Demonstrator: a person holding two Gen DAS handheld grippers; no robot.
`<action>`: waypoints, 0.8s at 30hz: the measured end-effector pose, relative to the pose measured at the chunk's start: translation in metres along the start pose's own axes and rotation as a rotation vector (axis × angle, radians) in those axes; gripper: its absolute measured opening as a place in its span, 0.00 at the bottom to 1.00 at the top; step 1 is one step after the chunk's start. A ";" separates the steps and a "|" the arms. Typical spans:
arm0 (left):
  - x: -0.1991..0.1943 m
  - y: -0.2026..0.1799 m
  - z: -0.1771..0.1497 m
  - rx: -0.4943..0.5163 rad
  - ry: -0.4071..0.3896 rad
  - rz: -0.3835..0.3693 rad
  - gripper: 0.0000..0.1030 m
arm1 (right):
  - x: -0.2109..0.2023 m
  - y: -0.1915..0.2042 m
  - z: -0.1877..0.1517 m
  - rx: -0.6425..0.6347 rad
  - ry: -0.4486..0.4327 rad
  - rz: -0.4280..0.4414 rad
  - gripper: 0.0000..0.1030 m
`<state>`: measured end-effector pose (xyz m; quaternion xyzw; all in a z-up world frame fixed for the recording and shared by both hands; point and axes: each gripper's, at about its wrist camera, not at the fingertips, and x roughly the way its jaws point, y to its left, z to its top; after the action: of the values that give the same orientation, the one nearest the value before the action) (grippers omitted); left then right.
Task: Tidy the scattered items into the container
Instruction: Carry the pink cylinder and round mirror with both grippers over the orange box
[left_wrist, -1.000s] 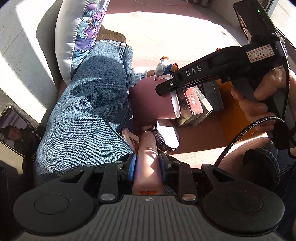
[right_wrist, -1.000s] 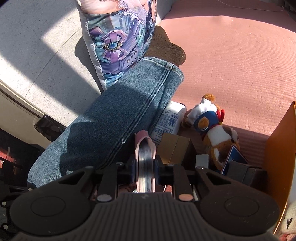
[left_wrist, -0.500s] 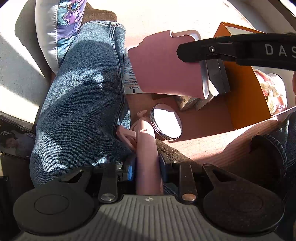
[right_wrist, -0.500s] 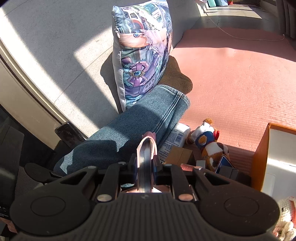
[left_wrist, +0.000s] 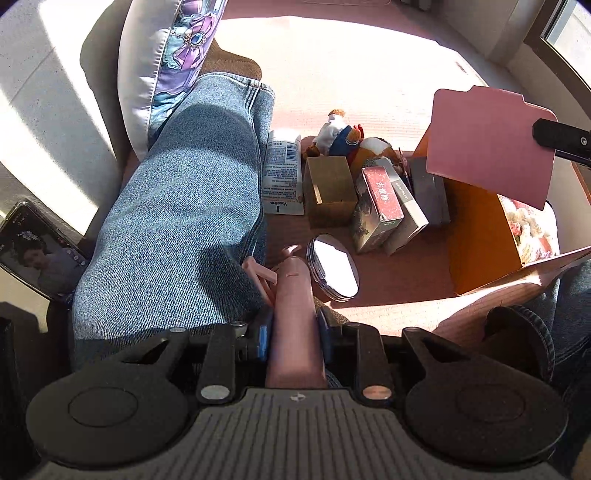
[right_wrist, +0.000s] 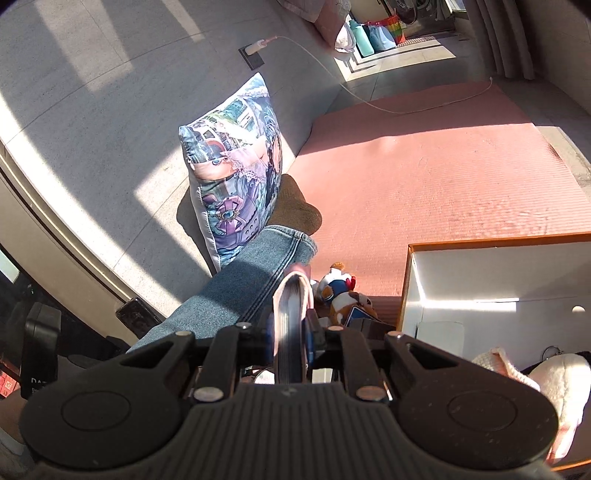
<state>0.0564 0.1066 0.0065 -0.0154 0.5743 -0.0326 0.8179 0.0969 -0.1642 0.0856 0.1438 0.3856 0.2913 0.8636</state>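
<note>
Pink notebook (left_wrist: 491, 144), gripped at one edge by the right gripper (right_wrist: 291, 332), hangs in the air over the near edge of the orange box (left_wrist: 480, 254); in the right wrist view it shows edge-on, its pages (right_wrist: 288, 321) squeezed between jaws that are closed tight on it. From that view the box's white inside (right_wrist: 480, 280) opens just to the right of the jaws and lower, so I judge the coming move to be a short carry rightward and down, with the notebook's flat face turned to slip past the rim. A knitted thing (right_wrist: 495, 365) and a fluffy white item (right_wrist: 561, 376) already lie in the box, near its front.

The left gripper (left_wrist: 293, 332) points steeply down at the mat and its jaws are clamped on a pink tube-like bottle (left_wrist: 293, 306), whose long axis runs straight out from the jaws toward a round mirror (left_wrist: 334, 267). The box lies well to its right, beyond the mirror, so the right hand is plainly the nearer one to drop its load first.

Left on the pink mat (left_wrist: 369, 81) are a lotion tube (left_wrist: 282, 171), a gold carton (left_wrist: 328, 188), a red-topped packet (left_wrist: 380, 199), a grey case (left_wrist: 430, 190) and a plush toy (left_wrist: 338, 131), all crowded between the person's jeans leg (left_wrist: 177, 229) and the box.
</note>
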 end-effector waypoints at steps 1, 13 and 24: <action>-0.003 0.001 0.000 -0.010 -0.009 -0.006 0.29 | -0.005 -0.004 -0.001 0.010 -0.008 -0.011 0.17; -0.052 -0.002 0.011 -0.097 -0.192 -0.085 0.29 | -0.051 -0.055 -0.013 0.121 -0.083 -0.122 0.17; -0.084 -0.067 0.038 -0.008 -0.344 -0.245 0.29 | -0.083 -0.083 -0.018 0.173 -0.141 -0.201 0.17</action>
<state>0.0612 0.0450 0.1028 -0.0936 0.4201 -0.1265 0.8937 0.0722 -0.2803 0.0827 0.1987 0.3601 0.1581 0.8977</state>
